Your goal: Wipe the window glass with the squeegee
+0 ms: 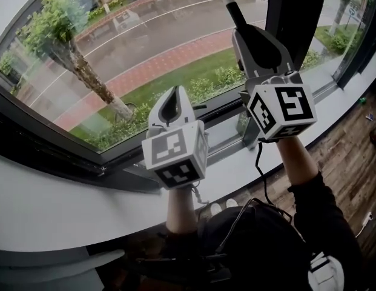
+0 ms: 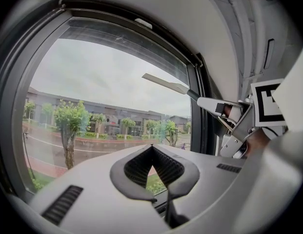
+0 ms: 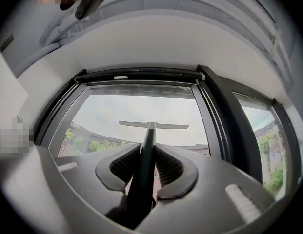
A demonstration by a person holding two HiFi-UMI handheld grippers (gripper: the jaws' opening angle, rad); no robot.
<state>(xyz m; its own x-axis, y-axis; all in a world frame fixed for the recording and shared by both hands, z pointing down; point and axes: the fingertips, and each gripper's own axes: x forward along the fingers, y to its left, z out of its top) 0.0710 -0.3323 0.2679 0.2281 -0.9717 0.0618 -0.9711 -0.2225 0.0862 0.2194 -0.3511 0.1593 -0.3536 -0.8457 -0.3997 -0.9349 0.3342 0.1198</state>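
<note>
White windowsill [image 1: 48, 208] curves above a wooden floor [image 1: 351, 153]

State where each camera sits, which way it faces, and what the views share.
Head view: on the person's head, facing steeply down at the sill and window glass; forearms, left gripper and right gripper show.
Left gripper view: on the left gripper, facing the glass; its shut, empty jaws show.
Right gripper view: on the right gripper, facing the glass; jaws clamp the squeegee.
Shared: both gripper views show the squeegee blade.
</note>
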